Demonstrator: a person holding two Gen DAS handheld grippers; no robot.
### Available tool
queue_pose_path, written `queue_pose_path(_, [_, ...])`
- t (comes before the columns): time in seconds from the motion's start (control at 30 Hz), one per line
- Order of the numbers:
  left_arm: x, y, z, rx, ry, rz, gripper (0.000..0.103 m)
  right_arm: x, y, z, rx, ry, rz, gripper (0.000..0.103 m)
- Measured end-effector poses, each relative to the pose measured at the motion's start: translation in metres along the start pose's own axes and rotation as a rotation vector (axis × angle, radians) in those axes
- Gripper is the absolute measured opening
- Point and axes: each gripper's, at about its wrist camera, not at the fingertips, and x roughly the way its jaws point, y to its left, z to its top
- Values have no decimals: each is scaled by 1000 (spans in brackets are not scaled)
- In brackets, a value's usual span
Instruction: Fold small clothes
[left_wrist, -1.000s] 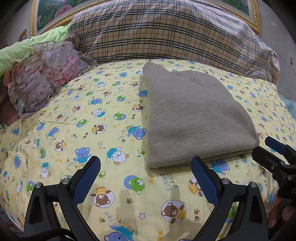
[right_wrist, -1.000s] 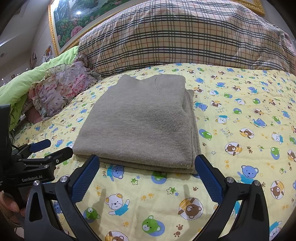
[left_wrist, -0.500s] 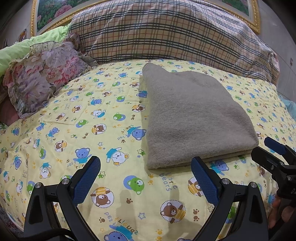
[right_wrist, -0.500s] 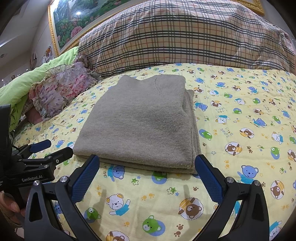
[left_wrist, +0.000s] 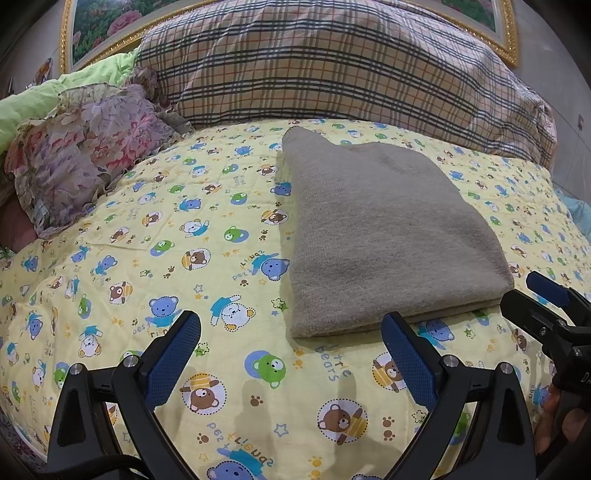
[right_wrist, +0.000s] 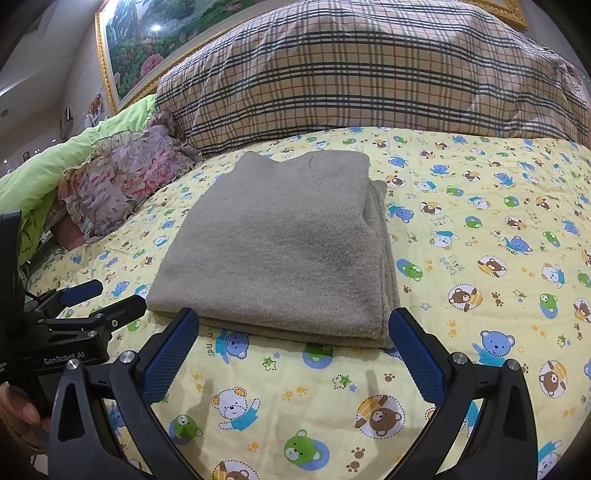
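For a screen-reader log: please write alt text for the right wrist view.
A folded grey-brown knit garment lies flat on a yellow bear-print bedspread, just beyond the open, empty right gripper. The left gripper, also open, sits at the left edge; a plaid pillow lies behind.

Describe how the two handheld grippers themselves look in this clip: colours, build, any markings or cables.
Both match: the left gripper and right gripper have black angular frames with silver screws and two fingers faced with dotted blue pads. The left gripper's body, seen from the right wrist view, carries white "GenRobot.AI" lettering. A black cable trails beneath the left frame. No sleeves show.
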Motion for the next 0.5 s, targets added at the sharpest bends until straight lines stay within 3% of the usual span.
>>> queue_pose_path(0.5, [-1,-1,3,8,-5,-8,99,-2,-1,3,5,-4,2,103])
